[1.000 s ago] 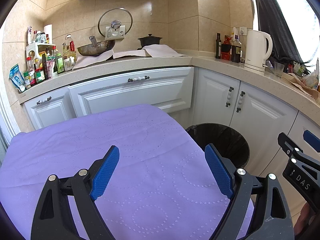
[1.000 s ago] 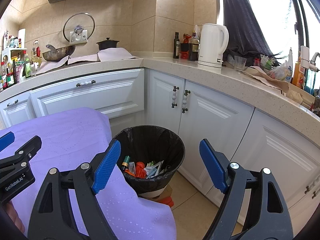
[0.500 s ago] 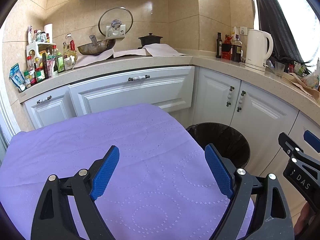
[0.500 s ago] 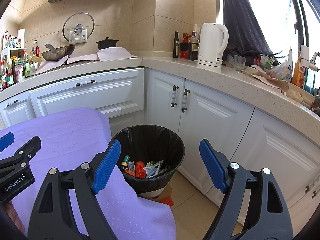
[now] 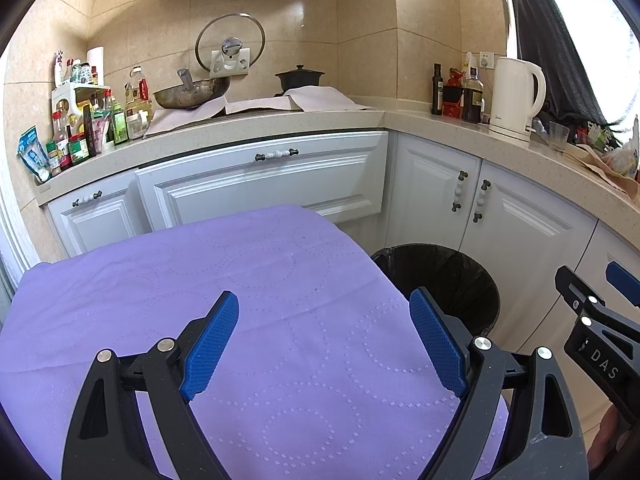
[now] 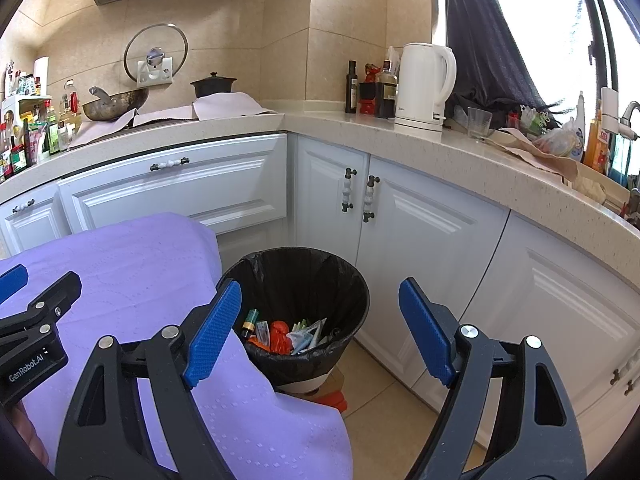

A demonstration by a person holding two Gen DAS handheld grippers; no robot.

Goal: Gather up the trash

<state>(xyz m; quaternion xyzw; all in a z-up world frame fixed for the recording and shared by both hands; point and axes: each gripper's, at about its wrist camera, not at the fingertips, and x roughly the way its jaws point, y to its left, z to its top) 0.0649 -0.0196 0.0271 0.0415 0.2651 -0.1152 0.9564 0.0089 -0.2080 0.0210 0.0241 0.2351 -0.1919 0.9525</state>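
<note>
A black-lined trash bin [image 6: 298,280] stands on the floor beside a table draped in a purple cloth [image 5: 240,280]. Inside it lie several scraps of trash [image 6: 286,334]: red and orange wrappers, a small battery, pale packets. My right gripper [image 6: 320,328] hangs open above the bin with nothing between its blue pads. My left gripper [image 5: 324,340] is open over the bare purple cloth, holding nothing. The left wrist view shows the bin [image 5: 440,276] past the cloth's right edge and part of the right gripper at the far right.
White corner cabinets [image 6: 400,232] close in behind and to the right of the bin. The counter [image 6: 360,128] carries a white kettle [image 6: 426,84], bottles, a glass, a wok [image 5: 188,94] and a black pot. Tan floor tile [image 6: 380,400] shows right of the bin.
</note>
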